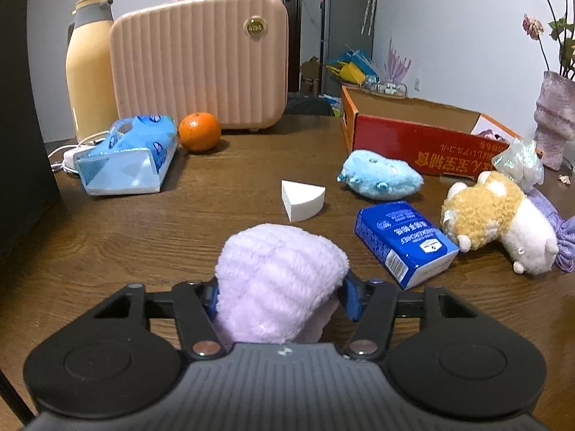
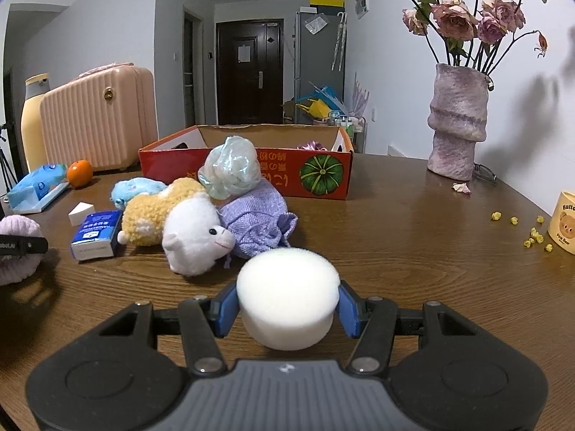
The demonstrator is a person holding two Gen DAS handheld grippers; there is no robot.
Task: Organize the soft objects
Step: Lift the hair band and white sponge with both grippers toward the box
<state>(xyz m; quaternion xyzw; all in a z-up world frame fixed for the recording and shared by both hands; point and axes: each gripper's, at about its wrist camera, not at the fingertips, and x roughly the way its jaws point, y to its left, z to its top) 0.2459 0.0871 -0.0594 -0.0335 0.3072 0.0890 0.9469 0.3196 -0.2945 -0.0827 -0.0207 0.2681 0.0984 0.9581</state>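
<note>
My left gripper is shut on a fluffy lilac ball, its blue pads pressing into both sides just above the wooden table. My right gripper is shut on a round white sponge. Ahead lie a blue plush, a yellow-and-white plush animal, a lilac knitted pouch, a shiny pale bundle and a white wedge sponge. Behind them stands an open red cardboard box with something pink and shiny inside. The lilac ball also shows at the left edge of the right wrist view.
A blue tissue pack lies beside the plush animal. A light-blue tissue package, an orange, a pink suitcase and a yellow thermos stand at the left. A vase of dried roses and a cup are at the right.
</note>
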